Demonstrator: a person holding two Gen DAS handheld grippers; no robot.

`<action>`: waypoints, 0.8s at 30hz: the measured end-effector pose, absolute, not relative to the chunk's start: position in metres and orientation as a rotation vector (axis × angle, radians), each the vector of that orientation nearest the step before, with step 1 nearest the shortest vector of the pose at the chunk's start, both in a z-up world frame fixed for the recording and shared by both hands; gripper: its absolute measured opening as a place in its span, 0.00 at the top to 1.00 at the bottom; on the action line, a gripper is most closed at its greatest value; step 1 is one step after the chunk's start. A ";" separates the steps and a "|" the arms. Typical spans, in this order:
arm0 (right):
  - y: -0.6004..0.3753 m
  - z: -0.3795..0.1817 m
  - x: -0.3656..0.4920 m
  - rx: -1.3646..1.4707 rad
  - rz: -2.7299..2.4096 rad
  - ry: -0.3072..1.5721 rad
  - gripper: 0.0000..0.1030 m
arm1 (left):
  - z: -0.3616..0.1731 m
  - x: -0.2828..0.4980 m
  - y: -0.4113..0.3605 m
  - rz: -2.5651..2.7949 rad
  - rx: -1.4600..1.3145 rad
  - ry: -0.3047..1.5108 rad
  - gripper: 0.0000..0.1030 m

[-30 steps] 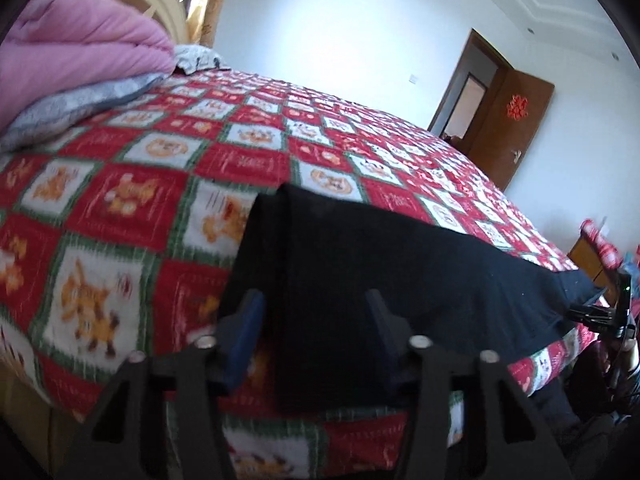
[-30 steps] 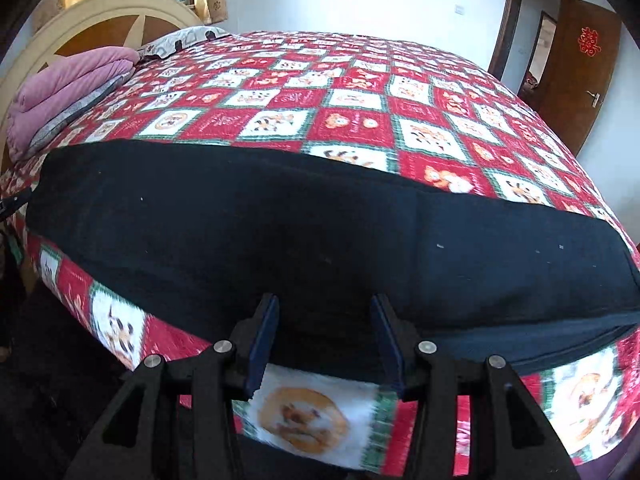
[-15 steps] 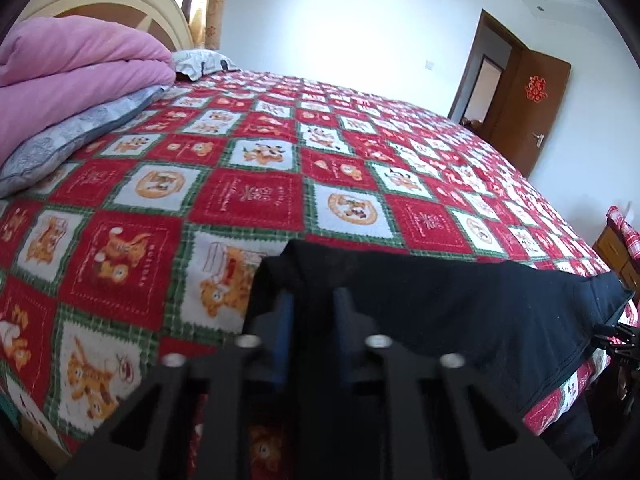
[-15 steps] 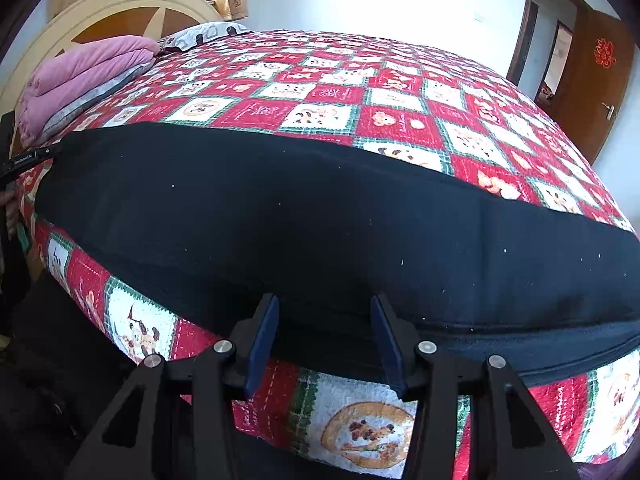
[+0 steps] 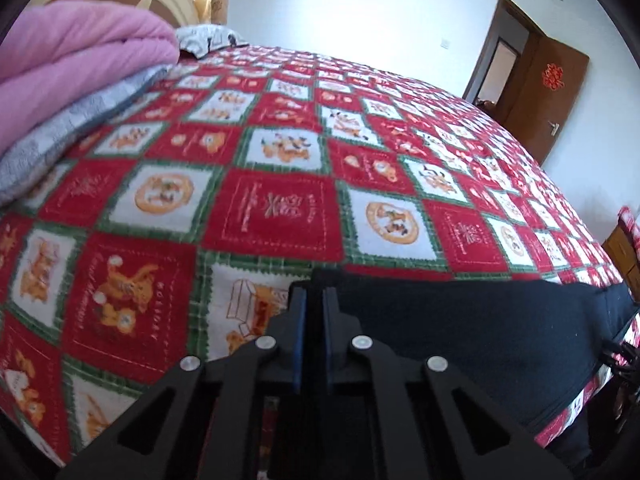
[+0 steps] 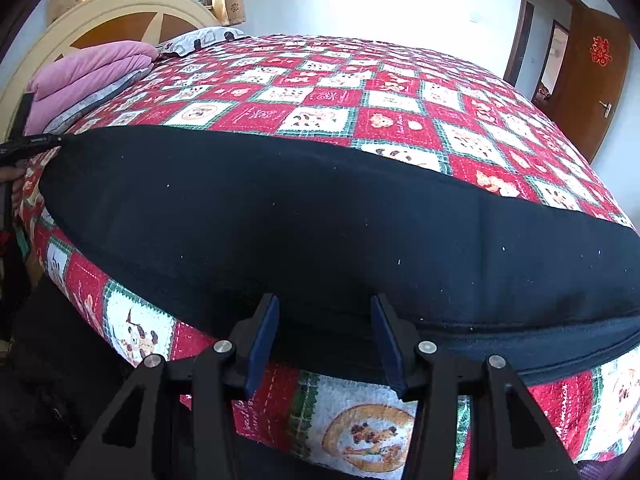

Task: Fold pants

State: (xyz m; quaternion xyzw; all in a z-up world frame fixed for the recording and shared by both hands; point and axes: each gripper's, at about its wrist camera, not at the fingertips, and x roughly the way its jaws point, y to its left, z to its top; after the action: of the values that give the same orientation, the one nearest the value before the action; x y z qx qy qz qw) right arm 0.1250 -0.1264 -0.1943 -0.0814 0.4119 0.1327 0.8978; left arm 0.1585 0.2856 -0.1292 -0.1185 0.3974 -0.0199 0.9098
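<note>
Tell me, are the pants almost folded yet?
Not yet. Done: the black pants lie spread flat along the near edge of the bed. In hand: the left gripper is shut on one end of them, while the right gripper waits open at their near edge. Left: every fold.

Black pants (image 6: 320,220) on quilted bed (image 5: 280,208)

Bright window daylight, blown-out white wall, fisheye edge warping, slight blur

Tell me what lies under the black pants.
The black pants lie flat on the red patterned bedspread. What it looks like directly beneath them is covered.
</note>
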 end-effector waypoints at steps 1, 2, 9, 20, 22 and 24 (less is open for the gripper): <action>-0.127 -0.194 0.125 -0.169 0.275 0.851 0.52 | -0.129 0.158 0.286 -0.040 -0.254 0.816 0.91; -0.127 -0.194 0.124 -0.166 0.273 0.850 0.52 | -0.129 0.157 0.287 -0.039 -0.269 0.820 0.91; -0.123 -0.196 0.122 -0.211 0.276 0.846 0.52 | -0.127 0.139 0.296 0.004 -0.315 0.824 0.71; -0.112 -0.194 0.112 -0.325 0.301 0.791 0.43 | -0.094 0.079 0.233 0.084 -0.145 0.639 0.22; -0.100 -0.200 0.115 -0.379 0.309 0.789 0.43 | -0.097 0.078 0.204 0.008 -0.119 0.651 0.22; -0.091 -0.205 0.117 -0.426 0.306 0.774 0.43 | -0.104 0.081 0.182 -0.047 -0.087 0.673 0.22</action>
State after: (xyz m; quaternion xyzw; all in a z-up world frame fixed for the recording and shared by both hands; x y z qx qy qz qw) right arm 0.1169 -0.0909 -0.2048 -0.2052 0.3731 0.1473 0.8928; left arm 0.0811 0.1818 -0.1043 -0.0427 0.3301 -0.0232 0.9427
